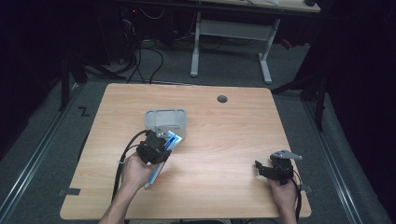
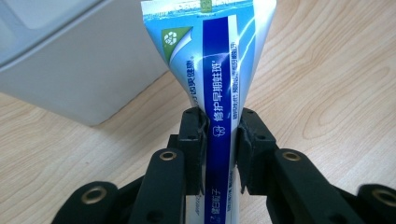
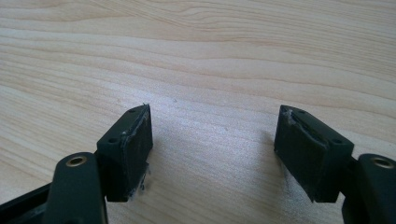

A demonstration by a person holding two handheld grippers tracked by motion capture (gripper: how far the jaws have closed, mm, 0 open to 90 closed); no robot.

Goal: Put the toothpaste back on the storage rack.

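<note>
- A wooden table (image 1: pixel 224 135) seen from above, with a person's forearms coming in from its near edge, one gripper in each hand.
- The left gripper (image 1: pixel 156 147) sits a little left of the table's middle, and its jaws are pinched on a blue and white tube (image 2: pixel 219 93).
- In the left gripper view, the two pads press on the tube's narrower body, while its wide flat crimped end fans out beyond the jaws.
- The tube's long axis runs along the gripper's own line, from the hand towards the far edge of the table; in the high view its other end pokes out under the hand towards the near edge.
- A grey bin (image 1: pixel 166 122) stands just beyond the left gripper, towards the far edge; in the left gripper view its pale wall is close beside the tube's crimped end, on the left.
- Judging by this, the tube looks bound for the bin, so the crimped end would need to clear the bin's rim first.
- The left hand is much the nearer to the bin.
- The right gripper (image 1: pixel 275 169) rests near the table's near right corner, well apart from tube and bin.
- Its jaws are spread wide over bare wood, with nothing between them.
</note>
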